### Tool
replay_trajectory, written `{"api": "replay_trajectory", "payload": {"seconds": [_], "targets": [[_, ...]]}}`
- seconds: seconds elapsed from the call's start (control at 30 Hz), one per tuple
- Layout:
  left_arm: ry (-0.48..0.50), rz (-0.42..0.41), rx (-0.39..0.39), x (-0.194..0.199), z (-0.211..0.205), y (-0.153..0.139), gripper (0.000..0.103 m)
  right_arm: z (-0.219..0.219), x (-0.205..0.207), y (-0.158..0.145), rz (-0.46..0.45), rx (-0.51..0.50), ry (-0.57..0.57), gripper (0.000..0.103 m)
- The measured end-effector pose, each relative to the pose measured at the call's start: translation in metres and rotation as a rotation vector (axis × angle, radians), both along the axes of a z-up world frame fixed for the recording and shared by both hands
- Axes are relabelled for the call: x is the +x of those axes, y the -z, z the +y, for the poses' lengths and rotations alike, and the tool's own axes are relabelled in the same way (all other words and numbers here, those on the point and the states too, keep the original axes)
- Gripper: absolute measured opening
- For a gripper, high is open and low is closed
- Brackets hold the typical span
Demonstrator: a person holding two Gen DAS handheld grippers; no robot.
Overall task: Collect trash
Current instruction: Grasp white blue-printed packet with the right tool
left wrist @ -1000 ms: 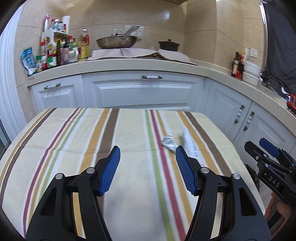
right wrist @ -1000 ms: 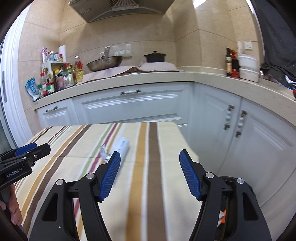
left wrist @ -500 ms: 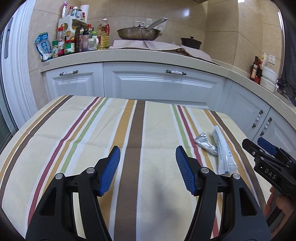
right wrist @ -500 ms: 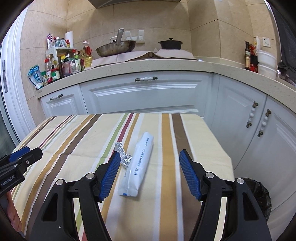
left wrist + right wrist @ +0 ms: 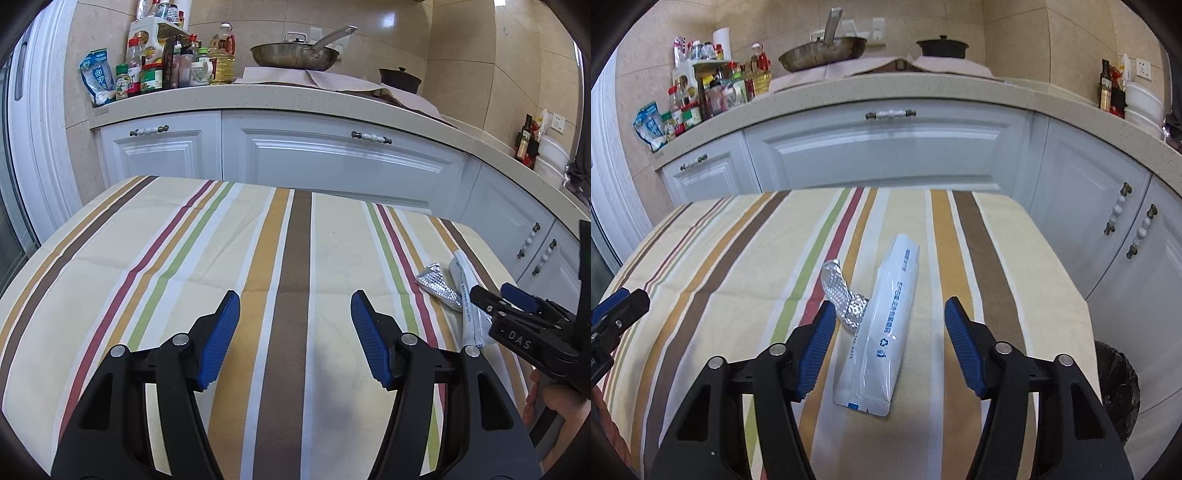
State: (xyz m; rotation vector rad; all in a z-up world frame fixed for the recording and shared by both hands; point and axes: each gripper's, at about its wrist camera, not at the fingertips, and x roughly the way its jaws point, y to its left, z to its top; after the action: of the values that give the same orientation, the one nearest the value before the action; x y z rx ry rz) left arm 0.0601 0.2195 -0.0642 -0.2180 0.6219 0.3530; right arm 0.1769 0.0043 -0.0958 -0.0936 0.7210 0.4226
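A long white plastic wrapper (image 5: pixel 884 325) lies on the striped tablecloth (image 5: pixel 720 266), with a crumpled silver foil scrap (image 5: pixel 842 295) touching its left side. My right gripper (image 5: pixel 890 345) is open and empty, its fingers straddling the wrapper's near half just above it. In the left wrist view the foil (image 5: pixel 437 286) and wrapper (image 5: pixel 466 291) lie at the right. My left gripper (image 5: pixel 295 338) is open and empty over the cloth's middle, well left of the trash. The right gripper's tip (image 5: pixel 517 317) shows there over the wrapper.
A black-lined trash bin (image 5: pixel 1117 387) stands on the floor off the table's right edge. White cabinets (image 5: pixel 886 147) and a counter with bottles (image 5: pixel 166 62), a pan (image 5: pixel 295 55) and a pot (image 5: pixel 942 46) run behind and to the right.
Both grippers have tilted down and moved nearer the table. The right gripper has come over the wrapper, which now lies between its fingers. The left gripper has swung left, away from the trash.
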Motion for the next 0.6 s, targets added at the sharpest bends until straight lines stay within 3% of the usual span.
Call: {"api": "replay_trajectory", "payload": {"seconds": [0.1, 0.23, 0.6], "targets": [[0.011, 0.003, -0.004, 0.003, -0.003, 0.001, 0.061, 0.002, 0.004, 0.007, 0.043, -0.014, -0.012, 0.051], [0.025, 0.008, -0.006, 0.007, -0.007, 0.003, 0.061, 0.002, 0.007, 0.013, 0.094, -0.018, -0.04, 0.03], [0.092, 0.028, -0.02, 0.024, -0.037, 0.004, 0.062, -0.028, 0.0, 0.001, 0.014, 0.014, -0.004, 0.025]]}}
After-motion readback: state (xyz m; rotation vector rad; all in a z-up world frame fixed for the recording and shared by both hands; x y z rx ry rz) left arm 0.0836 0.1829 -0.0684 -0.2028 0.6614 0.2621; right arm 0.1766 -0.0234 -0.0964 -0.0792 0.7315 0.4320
